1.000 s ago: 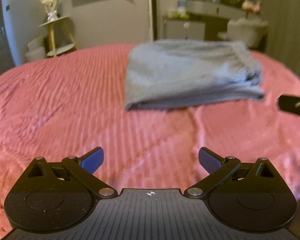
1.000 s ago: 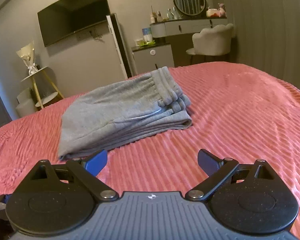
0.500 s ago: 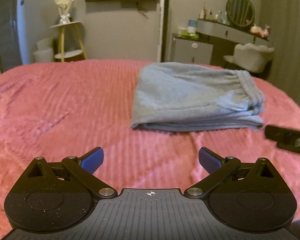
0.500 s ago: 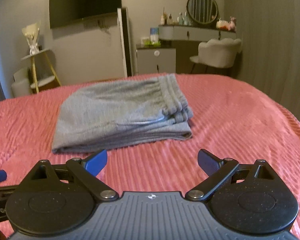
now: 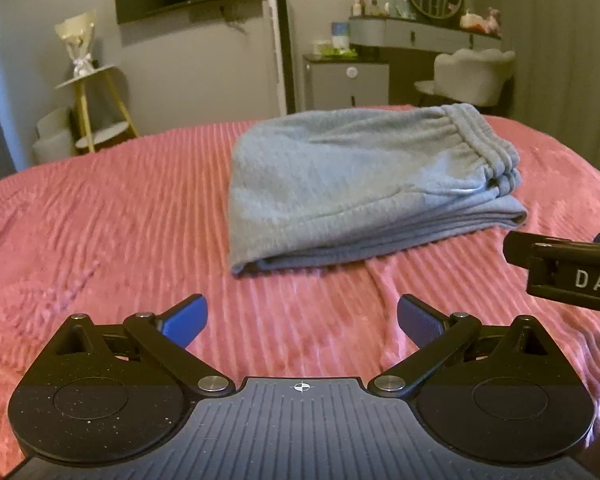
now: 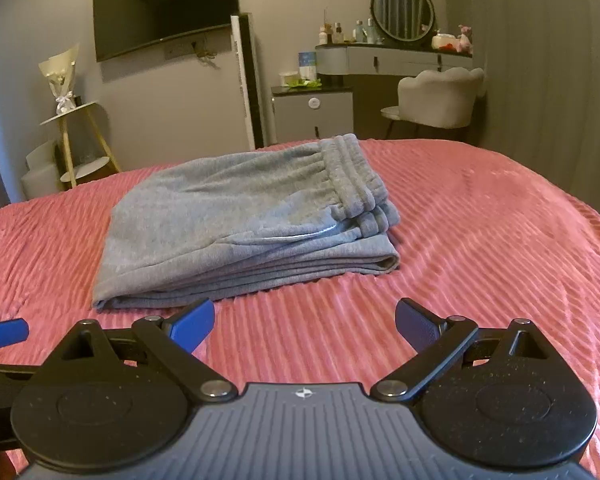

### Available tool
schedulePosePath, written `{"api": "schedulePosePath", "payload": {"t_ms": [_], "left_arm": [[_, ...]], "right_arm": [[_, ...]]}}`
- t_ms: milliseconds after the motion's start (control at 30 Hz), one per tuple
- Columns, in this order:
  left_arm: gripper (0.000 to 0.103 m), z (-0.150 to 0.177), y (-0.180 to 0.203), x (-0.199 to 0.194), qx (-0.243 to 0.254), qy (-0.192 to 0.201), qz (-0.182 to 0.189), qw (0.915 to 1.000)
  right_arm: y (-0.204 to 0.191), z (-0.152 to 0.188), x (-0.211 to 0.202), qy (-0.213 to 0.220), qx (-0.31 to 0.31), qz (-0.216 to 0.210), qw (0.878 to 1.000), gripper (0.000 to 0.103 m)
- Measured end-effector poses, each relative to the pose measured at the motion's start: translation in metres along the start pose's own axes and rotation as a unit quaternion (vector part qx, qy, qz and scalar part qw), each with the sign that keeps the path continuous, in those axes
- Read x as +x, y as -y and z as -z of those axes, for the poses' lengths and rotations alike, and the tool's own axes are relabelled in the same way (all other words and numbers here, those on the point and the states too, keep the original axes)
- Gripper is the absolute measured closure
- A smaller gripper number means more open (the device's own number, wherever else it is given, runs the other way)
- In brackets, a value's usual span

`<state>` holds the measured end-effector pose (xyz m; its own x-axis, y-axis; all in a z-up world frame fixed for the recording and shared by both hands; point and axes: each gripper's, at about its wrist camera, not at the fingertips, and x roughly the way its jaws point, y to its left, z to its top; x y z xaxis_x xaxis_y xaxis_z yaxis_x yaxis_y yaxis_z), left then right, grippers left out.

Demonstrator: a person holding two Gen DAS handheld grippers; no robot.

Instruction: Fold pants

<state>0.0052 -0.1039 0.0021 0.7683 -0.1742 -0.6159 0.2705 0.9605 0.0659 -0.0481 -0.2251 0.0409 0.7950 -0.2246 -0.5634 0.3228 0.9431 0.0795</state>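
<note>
The grey pants (image 5: 356, 188) lie folded in a flat stack on the pink ribbed bedspread (image 5: 120, 240), waistband to the right. They also show in the right wrist view (image 6: 244, 224). My left gripper (image 5: 302, 320) is open and empty, held short of the stack's near edge. My right gripper (image 6: 304, 322) is open and empty, just in front of the stack's near fold. The right gripper's body shows at the right edge of the left wrist view (image 5: 572, 272). A blue fingertip of the left gripper (image 6: 4, 334) shows at the left edge of the right wrist view.
The bedspread (image 6: 480, 240) spreads wide around the pants. Beyond the bed stand a wall TV (image 6: 164, 8), a side table with a bouquet (image 6: 66, 92), a small cabinet (image 6: 312, 116), a vanity with round mirror (image 6: 404, 12) and a chair (image 6: 440, 98).
Both grippers have drawn back and levelled, and the pants now look closer and sharper. The right gripper's body has come further into the left wrist view. The pants have not moved.
</note>
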Motion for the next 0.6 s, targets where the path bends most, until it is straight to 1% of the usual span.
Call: {"api": "schedulePosePath", "payload": {"t_ms": [200, 433, 600], "left_arm": [[0.0, -0.001, -0.009, 0.007, -0.019, -0.007, -0.001, 0.9998], [0.0, -0.001, -0.01, 0.009, -0.02, -0.019, 0.003, 0.9996], [0.0, 0.0, -0.009, 0.009, -0.017, -0.02, 0.0, 0.9997]], "right_arm": [[0.001, 0.0, 0.009, -0.005, 0.012, 0.0, 1.0, 0.006], [-0.007, 0.002, 0.011, -0.004, -0.013, 0.001, 1.0, 0.006], [-0.009, 0.002, 0.011, -0.006, -0.02, 0.001, 1.0, 0.006]]}}
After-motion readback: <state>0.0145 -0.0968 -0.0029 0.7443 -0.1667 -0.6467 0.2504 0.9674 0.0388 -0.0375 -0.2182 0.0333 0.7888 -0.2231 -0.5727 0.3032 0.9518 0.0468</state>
